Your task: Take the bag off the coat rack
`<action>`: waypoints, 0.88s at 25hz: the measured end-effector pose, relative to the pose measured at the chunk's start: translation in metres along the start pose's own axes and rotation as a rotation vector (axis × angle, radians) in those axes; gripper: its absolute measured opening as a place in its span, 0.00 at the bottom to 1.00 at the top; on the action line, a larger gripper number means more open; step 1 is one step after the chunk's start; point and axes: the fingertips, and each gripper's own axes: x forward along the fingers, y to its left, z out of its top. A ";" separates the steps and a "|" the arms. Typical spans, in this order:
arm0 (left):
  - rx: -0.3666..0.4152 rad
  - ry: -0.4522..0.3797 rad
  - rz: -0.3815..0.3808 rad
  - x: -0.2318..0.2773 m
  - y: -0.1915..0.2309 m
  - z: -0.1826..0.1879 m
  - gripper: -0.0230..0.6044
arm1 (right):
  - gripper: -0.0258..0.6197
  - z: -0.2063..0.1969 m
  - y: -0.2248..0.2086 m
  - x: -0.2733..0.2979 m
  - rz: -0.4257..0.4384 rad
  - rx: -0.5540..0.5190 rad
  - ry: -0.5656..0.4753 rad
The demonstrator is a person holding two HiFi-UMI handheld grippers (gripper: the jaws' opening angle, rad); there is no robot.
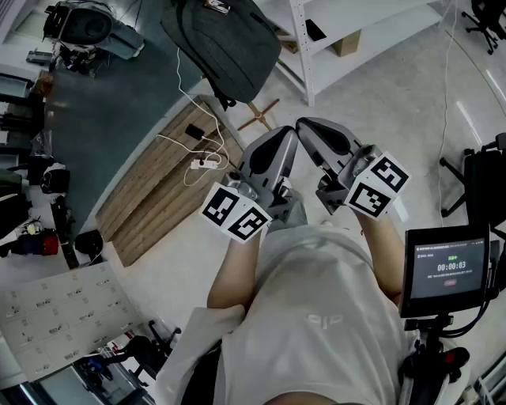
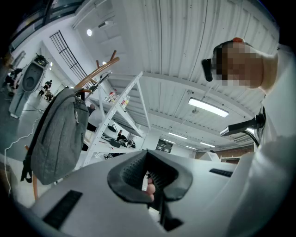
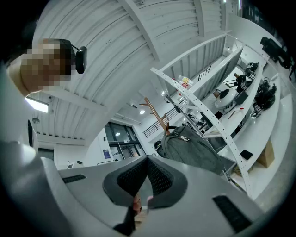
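Observation:
A dark grey backpack (image 1: 221,43) hangs on a wooden coat rack (image 1: 259,115) at the top of the head view. It also shows at the left of the left gripper view as the backpack (image 2: 58,139) under the rack's wooden pegs (image 2: 95,76). In the right gripper view the backpack (image 3: 194,150) hangs beyond the jaws. My left gripper (image 1: 286,136) and right gripper (image 1: 310,128) are held side by side close to the person's chest, well short of the bag. Each has its jaws together with nothing between them, as seen in the left gripper (image 2: 147,155) and the right gripper (image 3: 148,159).
A white shelving unit (image 1: 348,24) stands right of the rack. A wooden panel (image 1: 170,178) with a white cable and power strip (image 1: 198,162) lies on the floor left of the grippers. A monitor on a stand (image 1: 447,269) is at the right, a cluttered bench (image 1: 32,158) at the left.

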 end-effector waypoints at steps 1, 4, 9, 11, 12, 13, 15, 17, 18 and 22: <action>-0.001 -0.001 0.002 -0.001 0.002 0.001 0.03 | 0.05 0.000 0.000 0.003 -0.001 -0.002 0.004; -0.003 -0.006 0.012 0.002 0.030 0.016 0.03 | 0.05 0.000 -0.008 0.034 0.001 -0.006 0.018; 0.016 -0.014 0.027 0.031 0.134 0.059 0.03 | 0.05 0.006 -0.058 0.139 0.020 -0.016 0.038; 0.028 -0.022 0.041 0.043 0.174 0.071 0.03 | 0.05 0.005 -0.082 0.177 0.037 -0.018 0.043; 0.032 -0.029 0.049 0.048 0.195 0.076 0.03 | 0.05 0.004 -0.092 0.196 0.047 -0.021 0.044; 0.035 -0.035 0.056 0.051 0.214 0.081 0.03 | 0.05 0.002 -0.102 0.214 0.057 -0.022 0.043; 0.041 -0.044 0.067 0.057 0.247 0.089 0.03 | 0.05 -0.001 -0.119 0.245 0.079 -0.017 0.042; 0.054 -0.050 0.075 0.069 0.275 0.100 0.03 | 0.05 0.002 -0.136 0.272 0.102 -0.009 0.041; 0.059 -0.055 0.080 0.075 0.287 0.105 0.03 | 0.05 0.005 -0.144 0.284 0.114 -0.005 0.040; 0.070 -0.091 0.104 0.080 0.299 0.123 0.03 | 0.05 0.015 -0.145 0.304 0.163 0.000 0.032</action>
